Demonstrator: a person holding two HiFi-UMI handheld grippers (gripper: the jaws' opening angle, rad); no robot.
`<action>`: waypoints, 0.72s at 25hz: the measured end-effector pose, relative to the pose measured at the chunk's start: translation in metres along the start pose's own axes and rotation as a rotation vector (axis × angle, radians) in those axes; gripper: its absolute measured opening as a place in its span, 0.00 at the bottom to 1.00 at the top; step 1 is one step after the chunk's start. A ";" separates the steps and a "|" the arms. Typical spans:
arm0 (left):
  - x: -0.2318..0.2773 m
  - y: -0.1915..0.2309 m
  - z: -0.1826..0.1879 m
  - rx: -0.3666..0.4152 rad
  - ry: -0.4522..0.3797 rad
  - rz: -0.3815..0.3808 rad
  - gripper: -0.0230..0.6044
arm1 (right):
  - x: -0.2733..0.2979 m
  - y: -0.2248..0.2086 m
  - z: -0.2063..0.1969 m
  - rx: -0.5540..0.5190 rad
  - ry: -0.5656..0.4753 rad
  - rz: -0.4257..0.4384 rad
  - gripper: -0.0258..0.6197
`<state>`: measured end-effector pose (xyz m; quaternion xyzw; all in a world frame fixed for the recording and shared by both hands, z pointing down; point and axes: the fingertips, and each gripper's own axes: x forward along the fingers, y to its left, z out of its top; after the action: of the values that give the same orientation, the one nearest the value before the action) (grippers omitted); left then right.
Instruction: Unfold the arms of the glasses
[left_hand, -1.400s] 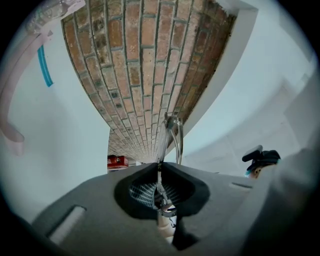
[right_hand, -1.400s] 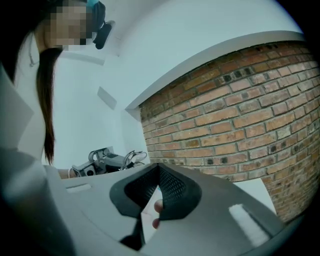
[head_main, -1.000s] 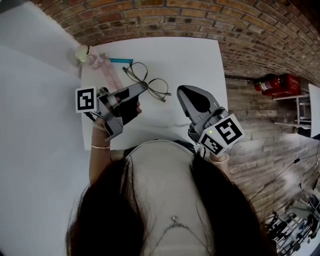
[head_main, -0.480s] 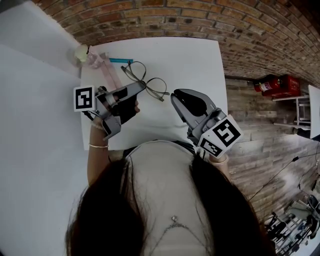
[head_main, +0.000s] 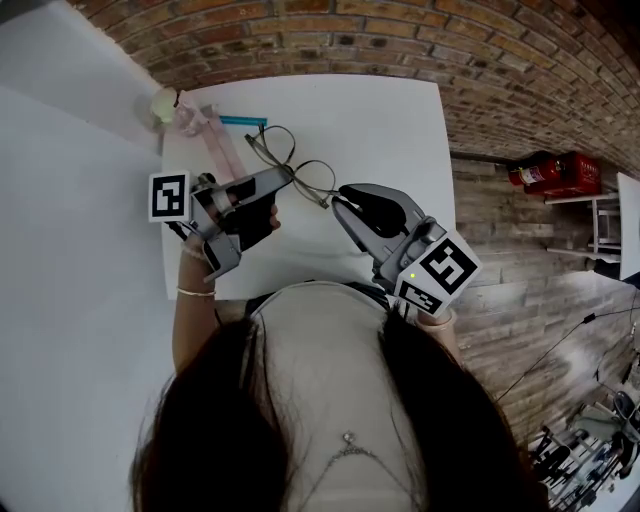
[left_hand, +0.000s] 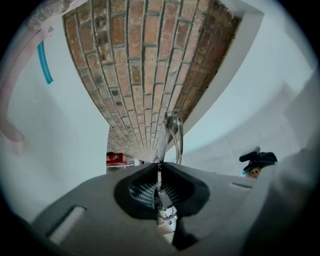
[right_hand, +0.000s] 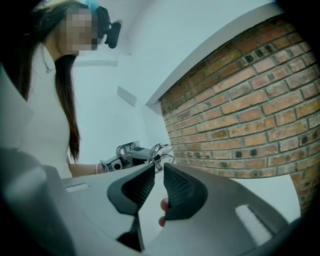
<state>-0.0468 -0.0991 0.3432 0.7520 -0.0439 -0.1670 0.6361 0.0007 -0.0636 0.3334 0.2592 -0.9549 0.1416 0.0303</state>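
— Right gripper (head_main: 342, 207) has slid closer to the glasses (head_main: 312, 175), fingers slightly apart, empty.
— Left gripper (head_main: 287, 173) fingers clamp them over the table (head_main: 385, 120). Risk?
— Missing the thin arm, twisting the frame.

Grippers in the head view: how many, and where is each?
2: left gripper, shut on the glasses, over the table's left side; right gripper, open, just right of the glasses.

You're facing a white tabletop (head_main: 380, 120) where a blue stick (head_main: 243, 121) is lying beside a pink strap (head_main: 226, 150), near the far-left corner.
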 end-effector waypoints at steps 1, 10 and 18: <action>0.000 0.000 -0.001 -0.001 0.003 -0.001 0.07 | 0.000 0.001 0.000 -0.003 0.000 0.005 0.12; 0.003 0.003 -0.002 -0.008 0.007 0.010 0.07 | 0.000 0.003 -0.002 -0.027 0.004 0.007 0.11; 0.003 0.009 -0.004 0.002 0.006 0.036 0.07 | -0.003 0.006 0.005 -0.026 -0.022 0.019 0.10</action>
<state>-0.0418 -0.0975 0.3516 0.7522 -0.0560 -0.1533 0.6384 0.0001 -0.0584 0.3268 0.2512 -0.9594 0.1267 0.0215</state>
